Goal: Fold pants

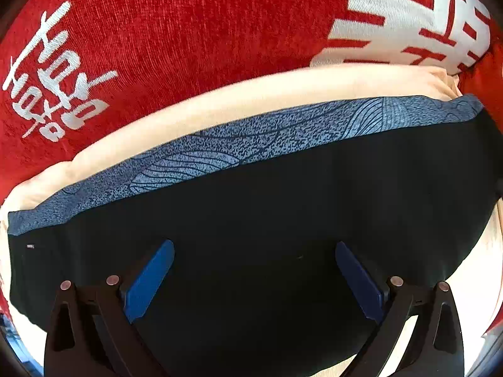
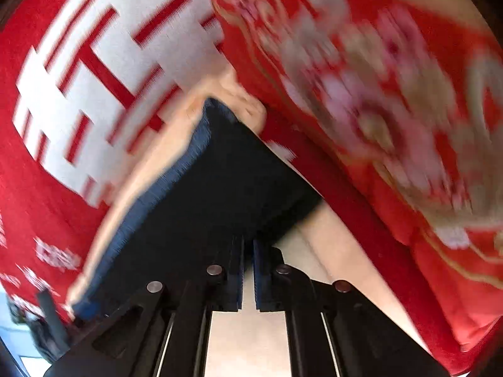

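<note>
Pants [image 1: 283,235], dark with a blue patterned band [image 1: 251,138] along the far edge, lie already folded into a compact block on a cream cushion [image 1: 220,100], with red printed pillows [image 1: 157,31] behind. The left gripper [image 1: 254,279] hovers low over the dark cloth, jaws spread wide and holding nothing. The right gripper [image 2: 248,276] sits at the near corner of the block, its jaws nearly together with only a thin slit between; whether a fold of cloth is pinched there cannot be told, since the view is smeared by motion. The risk from here seems to be undoing the fold: if the right jaws have a layer caught and pull away, the top layer could drag open or slide off square. The soft cushion may also sag under pressure, letting the block tip or the band edge creep out of line.
</note>
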`<state>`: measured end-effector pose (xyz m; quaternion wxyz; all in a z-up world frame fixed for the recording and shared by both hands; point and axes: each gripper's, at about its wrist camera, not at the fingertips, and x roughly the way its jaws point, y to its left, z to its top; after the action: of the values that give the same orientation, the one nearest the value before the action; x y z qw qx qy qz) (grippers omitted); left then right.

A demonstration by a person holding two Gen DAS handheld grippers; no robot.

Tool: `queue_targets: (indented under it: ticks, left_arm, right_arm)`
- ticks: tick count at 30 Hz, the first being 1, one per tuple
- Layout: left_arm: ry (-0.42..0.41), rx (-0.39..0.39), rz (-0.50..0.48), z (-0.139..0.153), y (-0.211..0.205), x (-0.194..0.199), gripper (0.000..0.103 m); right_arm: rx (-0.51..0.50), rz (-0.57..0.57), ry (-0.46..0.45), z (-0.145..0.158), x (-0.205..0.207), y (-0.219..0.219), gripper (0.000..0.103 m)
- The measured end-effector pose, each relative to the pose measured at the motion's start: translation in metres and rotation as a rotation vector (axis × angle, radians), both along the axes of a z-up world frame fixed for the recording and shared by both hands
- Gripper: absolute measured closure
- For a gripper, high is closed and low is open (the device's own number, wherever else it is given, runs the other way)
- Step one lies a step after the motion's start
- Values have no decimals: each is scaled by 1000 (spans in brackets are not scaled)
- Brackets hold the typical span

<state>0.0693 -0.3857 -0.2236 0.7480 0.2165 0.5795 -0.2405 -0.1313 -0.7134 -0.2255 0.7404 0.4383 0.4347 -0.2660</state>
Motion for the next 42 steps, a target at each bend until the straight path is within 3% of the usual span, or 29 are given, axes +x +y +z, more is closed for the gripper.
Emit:
queue_targets:
  ticks: [1,2,6,7,10,13,14,15,17,19,21,23,26,30,34,35,38,42]
  left_arm:
    - [-3,16,-3,2,-1,-2,0]
    - [-3,36,-7,5,-3,-4,0]
    - [-44,-20,-21,34,-22,7,0]
    - [-55,-29,-23,36,-25,17,0]
    - [-55,-10,-16,24,-43,23,0]
    - [-39,15,1,-6,-40,32,0]
    - [-30,-1,8,-11,-37,33,0]
    - [-19,-32,26,-10,-30,34,0]
    - [5,-29,31,-8,-20,37,0]
    - [2,-5,29,1,-8,38,0]
    - [2,-12,25,15,14,41,0]
    - [5,-21,27,29,34,35,0]
    - [16,1,39,44,72,26,0]
    - [31,63,52,65,131,-17,0]
    - [48,110,56,77,171,-28,0]
    - [52,100,61,85,176,-30,0]
    - [52,87,69,93,177,-34,0]
    - [37,66,59,127,177,-47,0]
  right_arm:
    - [1,19,30,-5,-3,0,91]
    - [-14,27,47,2,-1,4,79]
    - [-92,28,43,36,-6,15,77]
    - [-133,81,13,49,-1,22,77]
    - [-220,225,7,57,32,30,76]
    - [-185,250,74,26,59,12,70]
    - [-191,243,119,14,62,7,78]
    - [-184,228,127,6,59,-2,99]
    - [-204,128,105,14,40,-13,103]
    - [-240,72,124,25,27,-11,93]
    - [-184,67,106,33,17,-2,63]
    - [-116,82,86,38,7,19,50]
    - [-30,124,77,38,2,65,44]
    - [97,175,93,27,-7,145,39]
    - [160,230,120,28,-2,208,30]
    - [171,247,115,33,0,226,24]
    - [153,281,117,47,7,258,23]
    - [122,303,116,79,13,276,20]
